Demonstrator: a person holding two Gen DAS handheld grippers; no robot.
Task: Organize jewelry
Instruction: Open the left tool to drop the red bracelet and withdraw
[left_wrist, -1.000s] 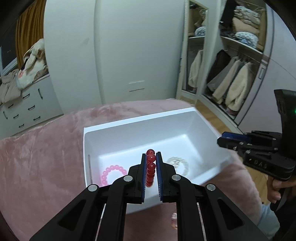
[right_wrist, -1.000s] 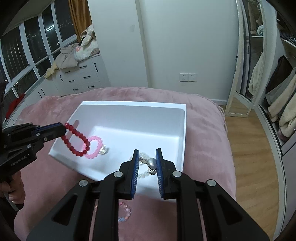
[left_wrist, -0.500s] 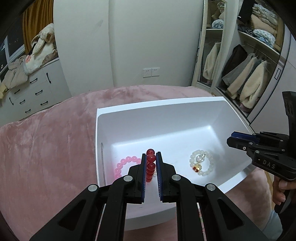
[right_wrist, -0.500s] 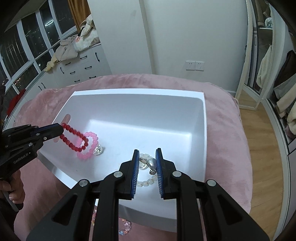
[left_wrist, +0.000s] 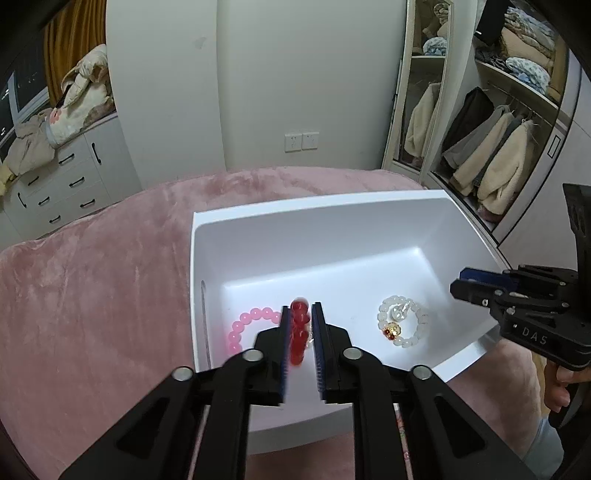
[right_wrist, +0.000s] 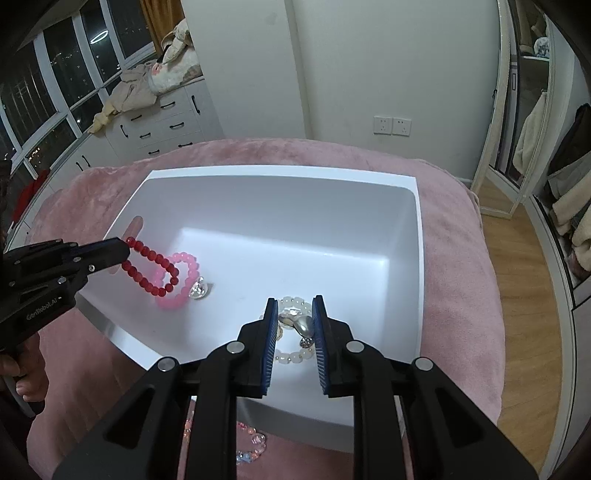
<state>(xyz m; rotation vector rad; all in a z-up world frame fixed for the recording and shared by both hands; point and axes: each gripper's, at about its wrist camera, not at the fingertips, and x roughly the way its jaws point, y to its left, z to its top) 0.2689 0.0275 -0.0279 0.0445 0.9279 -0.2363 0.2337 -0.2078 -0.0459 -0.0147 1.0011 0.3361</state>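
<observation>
Red bead bracelet (left_wrist: 298, 332) between left hand-held gripper's (left_wrist: 300, 334) parted jaws.

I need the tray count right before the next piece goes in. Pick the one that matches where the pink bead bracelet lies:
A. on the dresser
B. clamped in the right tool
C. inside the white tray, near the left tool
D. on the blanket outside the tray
C: the pink bead bracelet lies on the floor of the white tray, partly under the dark red bead bracelet that hangs from the left tool.
</observation>
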